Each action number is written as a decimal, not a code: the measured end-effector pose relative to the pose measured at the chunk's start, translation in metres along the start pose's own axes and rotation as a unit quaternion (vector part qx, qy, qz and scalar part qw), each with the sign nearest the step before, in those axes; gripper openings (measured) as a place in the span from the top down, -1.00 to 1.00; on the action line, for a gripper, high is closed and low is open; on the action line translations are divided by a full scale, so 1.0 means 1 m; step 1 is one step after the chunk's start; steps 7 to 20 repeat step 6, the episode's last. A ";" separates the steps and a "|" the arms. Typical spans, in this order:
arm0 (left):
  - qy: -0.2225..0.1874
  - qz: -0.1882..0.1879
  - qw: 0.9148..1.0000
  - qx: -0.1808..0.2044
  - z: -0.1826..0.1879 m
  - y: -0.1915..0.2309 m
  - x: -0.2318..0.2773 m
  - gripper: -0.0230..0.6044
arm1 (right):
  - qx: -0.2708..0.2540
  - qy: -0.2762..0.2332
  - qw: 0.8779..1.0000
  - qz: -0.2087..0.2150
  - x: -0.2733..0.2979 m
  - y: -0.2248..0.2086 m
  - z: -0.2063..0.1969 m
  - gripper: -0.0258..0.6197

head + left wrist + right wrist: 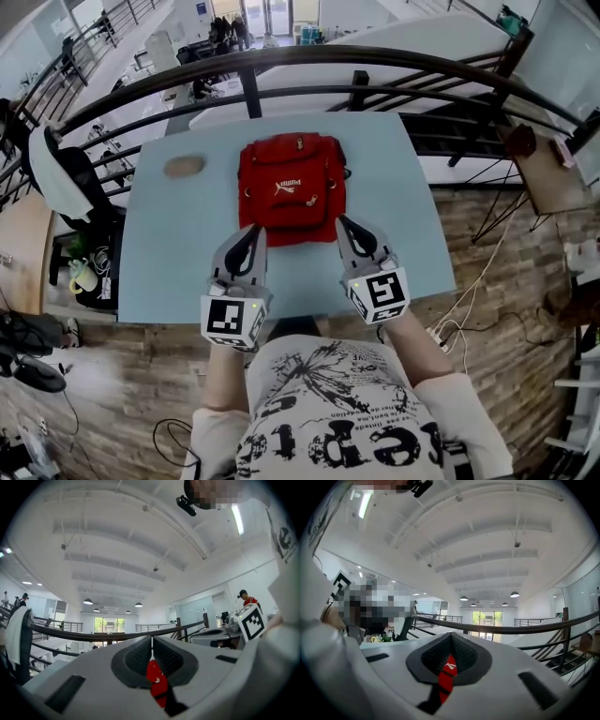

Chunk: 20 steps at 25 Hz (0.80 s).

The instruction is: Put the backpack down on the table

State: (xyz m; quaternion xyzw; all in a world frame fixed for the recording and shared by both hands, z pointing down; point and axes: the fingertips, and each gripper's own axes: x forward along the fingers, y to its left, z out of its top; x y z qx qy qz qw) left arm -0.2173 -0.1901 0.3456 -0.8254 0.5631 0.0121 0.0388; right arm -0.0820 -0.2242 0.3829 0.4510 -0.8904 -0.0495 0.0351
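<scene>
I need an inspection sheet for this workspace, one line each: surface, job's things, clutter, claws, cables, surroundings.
Surface: light blue table, flat top.
Job's things: red backpack, appears to lie flat on the table, front side up.
Clutter: one brown oval object near the table's far left, apart from the backpack.
Claws: left claw and right claw each shut on red fabric at the backpack's near edge.
Cables: loose cables on the wooden floor right of the table; none seen on the table.
Surroundings: dark curved railing behind the table.
</scene>
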 end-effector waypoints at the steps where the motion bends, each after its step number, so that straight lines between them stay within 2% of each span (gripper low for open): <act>1: -0.002 -0.001 1.000 -0.003 -0.002 0.000 0.000 0.87 | -0.001 -0.002 1.000 0.000 -0.001 0.000 0.000 0.95; 20: 0.003 0.002 1.000 0.004 -0.009 0.000 0.001 0.87 | -0.007 -0.003 1.000 0.002 -0.002 0.002 -0.001 0.95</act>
